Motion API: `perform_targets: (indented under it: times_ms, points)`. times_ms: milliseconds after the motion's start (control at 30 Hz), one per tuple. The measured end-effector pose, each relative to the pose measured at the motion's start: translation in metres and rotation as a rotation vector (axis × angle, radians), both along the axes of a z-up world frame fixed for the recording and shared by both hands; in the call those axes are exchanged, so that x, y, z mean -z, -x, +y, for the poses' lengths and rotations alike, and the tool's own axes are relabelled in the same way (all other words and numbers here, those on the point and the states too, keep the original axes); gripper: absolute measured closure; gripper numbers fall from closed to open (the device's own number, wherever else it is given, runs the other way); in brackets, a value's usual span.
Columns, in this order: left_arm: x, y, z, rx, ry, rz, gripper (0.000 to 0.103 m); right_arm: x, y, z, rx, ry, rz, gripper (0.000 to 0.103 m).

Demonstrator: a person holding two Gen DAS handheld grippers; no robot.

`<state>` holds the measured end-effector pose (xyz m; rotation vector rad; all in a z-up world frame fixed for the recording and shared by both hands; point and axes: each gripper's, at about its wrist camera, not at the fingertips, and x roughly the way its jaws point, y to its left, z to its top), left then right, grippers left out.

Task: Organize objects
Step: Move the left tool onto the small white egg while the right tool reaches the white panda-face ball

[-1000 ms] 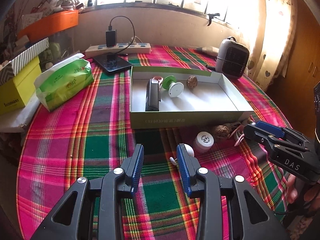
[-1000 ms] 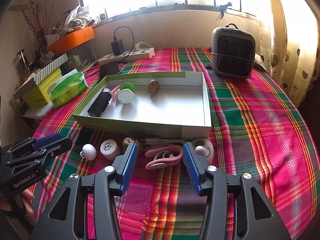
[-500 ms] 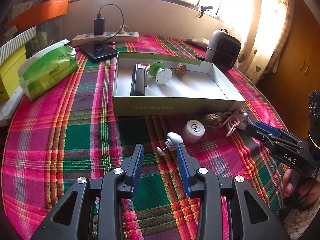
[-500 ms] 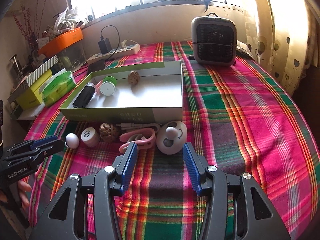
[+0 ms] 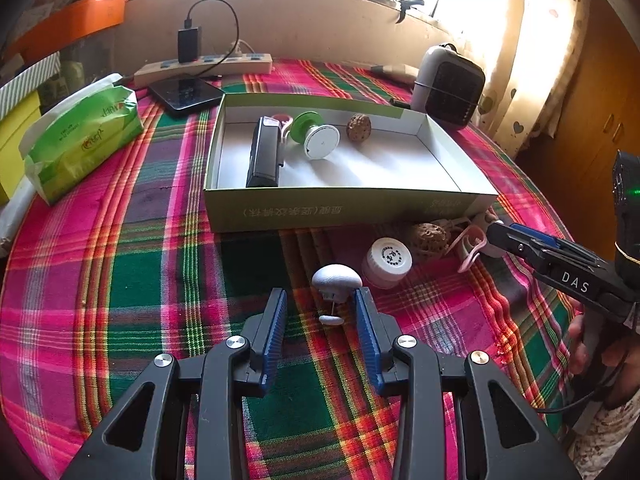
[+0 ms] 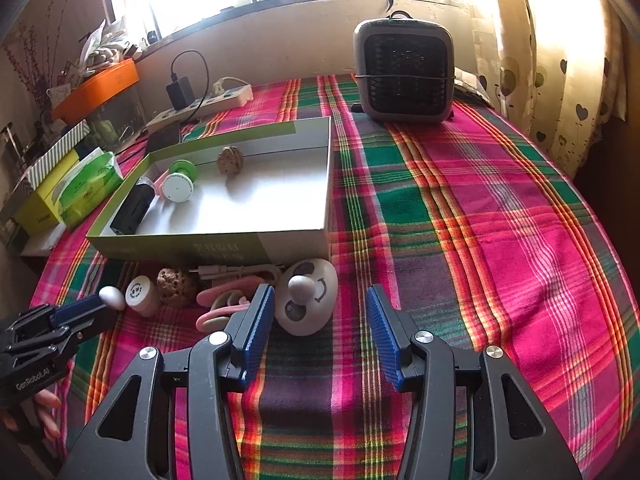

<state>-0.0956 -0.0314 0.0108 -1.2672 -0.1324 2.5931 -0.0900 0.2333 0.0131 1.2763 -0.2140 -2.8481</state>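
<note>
My left hand-held gripper (image 5: 320, 308) has its jaws apart around a small white mushroom-shaped knob (image 5: 336, 280), whose cap sits just ahead of the tips at twelve o'clock; neither blue pad presses on it. At one o'clock from there stand a white round cap (image 5: 387, 258) and a brown walnut (image 5: 429, 240), both on the plaid cloth of the bench (image 5: 132, 280) just in front of the green cardboard box (image 5: 344, 210). My right hand-held gripper (image 6: 320, 312) is also open, with a white face-printed oval piece (image 6: 306, 304) lying between the fingertips, nearer the left pad; I cannot tell whether that pad touches it. Pink loops (image 6: 224, 304) lie at ten o'clock of that piece, a pale cable (image 6: 236, 270) above them against the box wall. Inside the box I see a black rectangular item (image 5: 264, 152) at the left, a green-and-white spool (image 5: 316, 136) beside it and a second walnut (image 5: 359, 128) near the far wall. A small heater (image 6: 404, 70) stands at the far edge, a green tissue pack (image 5: 80, 136) at ten o'clock.
</note>
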Motion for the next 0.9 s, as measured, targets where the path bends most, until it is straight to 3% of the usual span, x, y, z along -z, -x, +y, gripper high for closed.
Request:
perform_targets:
  times_ms: [733,900]
  points:
    - [0.001,0.009,0.007,-0.009,0.043,0.007,0.070,0.007,0.012,0.006,0.023,0.006,-0.035,0.054]
    - [0.001,0.009,0.008,-0.015,0.043,0.009,0.070,0.006,0.008,0.009,0.032,0.015,-0.026,0.065]
